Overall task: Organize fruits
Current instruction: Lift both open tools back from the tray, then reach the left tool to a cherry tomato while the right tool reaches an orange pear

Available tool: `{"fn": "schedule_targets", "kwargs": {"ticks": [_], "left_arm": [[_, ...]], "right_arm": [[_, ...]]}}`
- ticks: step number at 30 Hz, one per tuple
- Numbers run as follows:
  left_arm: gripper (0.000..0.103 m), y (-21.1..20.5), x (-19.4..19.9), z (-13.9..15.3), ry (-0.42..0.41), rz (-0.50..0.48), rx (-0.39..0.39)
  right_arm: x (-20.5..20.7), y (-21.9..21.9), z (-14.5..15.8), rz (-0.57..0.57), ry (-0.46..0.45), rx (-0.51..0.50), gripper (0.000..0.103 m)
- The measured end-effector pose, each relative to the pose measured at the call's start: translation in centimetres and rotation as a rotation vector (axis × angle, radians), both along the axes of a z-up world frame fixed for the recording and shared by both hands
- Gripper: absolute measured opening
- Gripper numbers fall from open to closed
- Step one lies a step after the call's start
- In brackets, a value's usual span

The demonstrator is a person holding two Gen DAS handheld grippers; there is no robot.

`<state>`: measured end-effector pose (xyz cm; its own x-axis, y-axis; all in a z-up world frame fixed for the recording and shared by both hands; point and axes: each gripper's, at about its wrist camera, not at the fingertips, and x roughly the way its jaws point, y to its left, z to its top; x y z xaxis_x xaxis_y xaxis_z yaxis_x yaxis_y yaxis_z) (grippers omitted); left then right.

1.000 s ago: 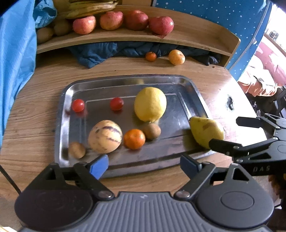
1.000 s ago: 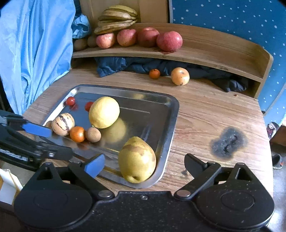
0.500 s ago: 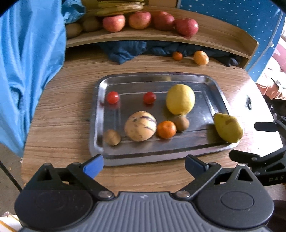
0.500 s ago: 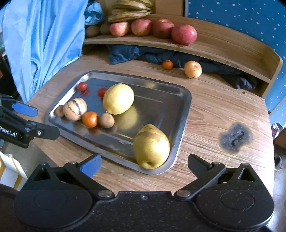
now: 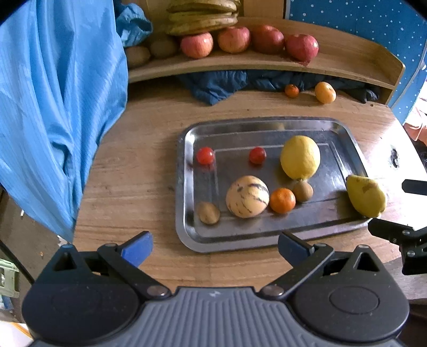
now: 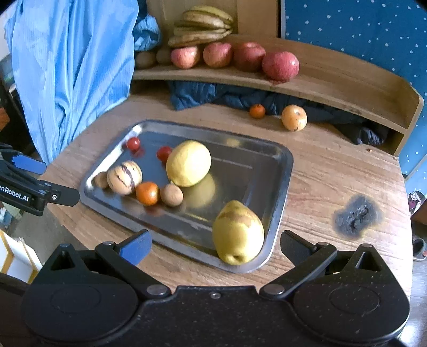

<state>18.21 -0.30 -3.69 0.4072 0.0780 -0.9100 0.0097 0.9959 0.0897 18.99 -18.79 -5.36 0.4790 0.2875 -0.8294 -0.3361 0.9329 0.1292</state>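
A steel tray (image 5: 184, 186) on the wooden table holds a big yellow citrus (image 5: 300, 157), a striped melon (image 5: 246, 196), a tangerine (image 5: 282, 200), two kiwis (image 5: 209, 212), two cherry tomatoes (image 5: 205, 155) and a yellow pear (image 6: 237, 232). The pear lies in the tray's near right corner. My left gripper (image 5: 214, 247) hangs open over the tray's front edge, with nothing between its fingers. My right gripper (image 6: 214, 245) is open too, just short of the pear and not touching it.
A curved wooden shelf (image 6: 347, 80) at the back carries apples (image 6: 280, 65), bananas (image 6: 202, 24) and kiwis. A small tangerine (image 6: 257, 110) and an orange (image 6: 294, 117) lie on the table beside dark cloth. Blue fabric (image 5: 53, 106) hangs at the left. A burn mark (image 6: 356, 215) is at the right.
The left gripper has drawn back and up from the tray, and its jaws have spread wider. The right gripper's jaws also widened. The pear stays in the tray corner.
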Motion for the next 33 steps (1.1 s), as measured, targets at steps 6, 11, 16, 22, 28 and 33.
{"fn": "schedule_targets", "kwargs": {"ticks": [6, 11, 16, 22, 28, 33], "left_arm": [[0.102, -0.7, 1.3, 0.5, -0.004, -0.035, 0.028], [0.102, -1.8, 2.9, 0.5, -0.025, -0.081, 0.028], [0.102, -2.9, 5.1, 0.3, -0.039, -0.117, 0.021], [0.103, -3.6, 7.9, 0.0, -0.048, -0.166, 0.023], [0.103, -3.6, 10.6, -0.6, -0.043, -0.204, 0.016], [0.103, -3.9, 12.6, -1.5, -0.036, -0.230, -0.003]], "right_arm": [[0.2, -0.6, 0.1, -0.045, -0.006, 0.035, 0.102], [0.9, -1.7, 0.2, -0.090, -0.024, 0.040, 0.102], [2.0, -2.8, 0.4, -0.129, -0.043, 0.019, 0.102], [3.8, -3.9, 0.4, -0.176, -0.056, 0.006, 0.102], [5.4, -4.0, 0.2, -0.217, -0.059, -0.013, 0.102], [6.2, -3.9, -0.2, -0.253, -0.040, -0.033, 0.102]]}}
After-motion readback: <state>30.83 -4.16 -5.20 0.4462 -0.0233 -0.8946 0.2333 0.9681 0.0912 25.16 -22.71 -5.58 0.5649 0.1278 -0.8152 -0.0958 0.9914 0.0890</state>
